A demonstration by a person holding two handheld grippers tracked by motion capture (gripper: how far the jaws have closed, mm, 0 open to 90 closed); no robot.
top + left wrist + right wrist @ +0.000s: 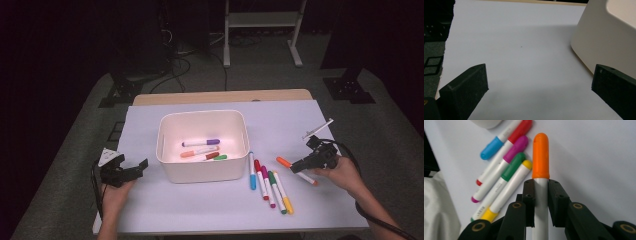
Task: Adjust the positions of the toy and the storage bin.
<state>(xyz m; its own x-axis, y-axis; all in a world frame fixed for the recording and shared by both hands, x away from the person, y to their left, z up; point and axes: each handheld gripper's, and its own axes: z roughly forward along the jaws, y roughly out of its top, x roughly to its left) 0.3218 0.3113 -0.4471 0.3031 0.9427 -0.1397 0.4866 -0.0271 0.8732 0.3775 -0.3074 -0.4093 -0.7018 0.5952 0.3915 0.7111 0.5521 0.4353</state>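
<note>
Right gripper view looks along two black jaws pressed against the white barrel of an orange-capped marker pen [540,170], one pad on each side just behind the cap, so the right gripper [540,185] is clamped on it. The cap is a smooth, rounded, bright orange plastic sleeve; the barrel behind it is plain white and runs back between the jaws out of the bottom of the picture. Just beside the pen, on the pale lilac table cover [599,157], lie five more white-barrelled markers side by side: one with a yellow cap [527,164], one with a green cap [514,167], one with a magenta cap [516,148], one with a red cap [520,131] and one with a blue cap [491,148].

From the high view, the right gripper [300,165] sits at the right of the table with the orange-capped pen lying low across the cover, cap toward the row of markers. Left of that row stands a white rectangular plastic bin with rounded corners [165,150]. Inside it lie a purple-capped marker [201,143], an orange-capped one [199,151], a brown-capped one [210,156] and a green-capped one [220,157], all flat on its floor.

Left of the bin, the left gripper [137,167] rests near the table's edge. In the left gripper view its jaws stand wide apart with bare cover between them, the bin's wall [599,42] just beyond the right-hand jaw.
</note>
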